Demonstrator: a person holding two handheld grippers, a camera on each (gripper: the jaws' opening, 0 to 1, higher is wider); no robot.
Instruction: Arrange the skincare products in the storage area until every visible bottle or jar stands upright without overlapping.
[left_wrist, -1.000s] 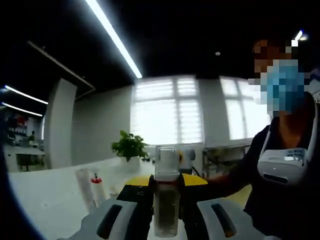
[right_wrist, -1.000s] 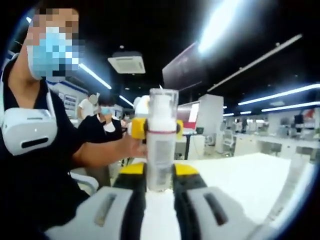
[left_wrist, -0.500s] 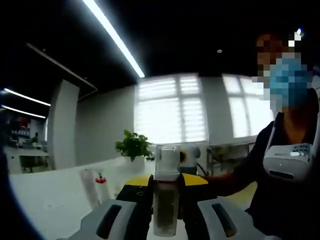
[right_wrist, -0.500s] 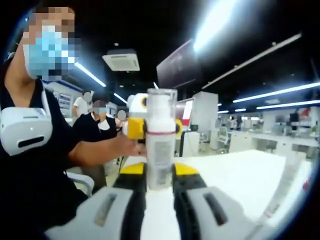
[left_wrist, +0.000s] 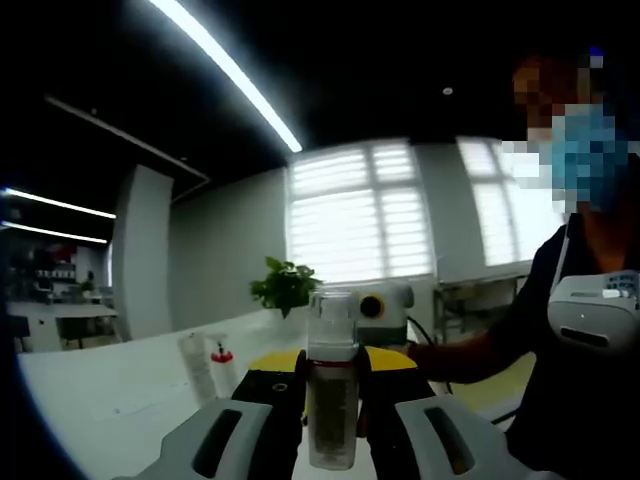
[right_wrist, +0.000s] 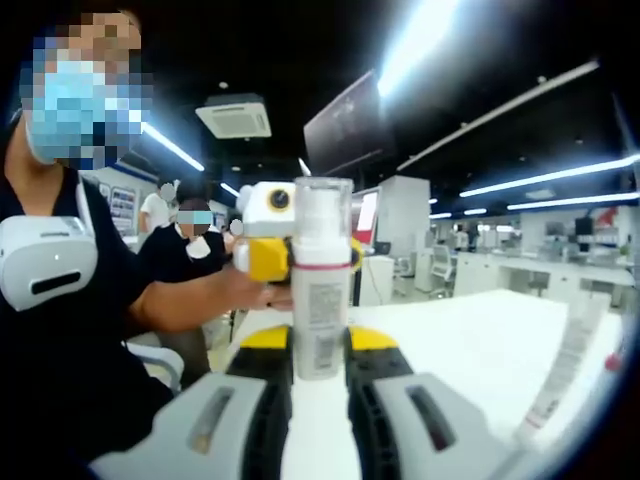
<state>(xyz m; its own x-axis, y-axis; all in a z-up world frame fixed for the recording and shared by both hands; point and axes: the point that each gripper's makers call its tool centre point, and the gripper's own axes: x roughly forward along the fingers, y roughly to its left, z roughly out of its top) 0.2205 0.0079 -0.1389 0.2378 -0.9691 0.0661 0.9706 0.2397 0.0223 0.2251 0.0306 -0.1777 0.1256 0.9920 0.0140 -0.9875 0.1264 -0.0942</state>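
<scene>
Between both tools' jaws | left tool (left_wrist: 332, 425) and right tool (right_wrist: 318, 400) clamp one upright bottle (right_wrist: 320, 300)

This is a large open-plan office or lab hall: a dark ceiling with long strip lights (left_wrist: 225, 68) and a ceiling air-conditioning unit (right_wrist: 234, 116), tall blinded windows (left_wrist: 360, 215), a potted plant (left_wrist: 285, 287), white pillars, rows of white desks (right_wrist: 500, 275), and a broad white worktop (right_wrist: 480, 345).

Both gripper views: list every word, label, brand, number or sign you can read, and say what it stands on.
None can be read.
Bottle between the right gripper jaws: label print too blurred.
Tube on the white table: print too blurred.
Wall panels behind the person: too small.
</scene>
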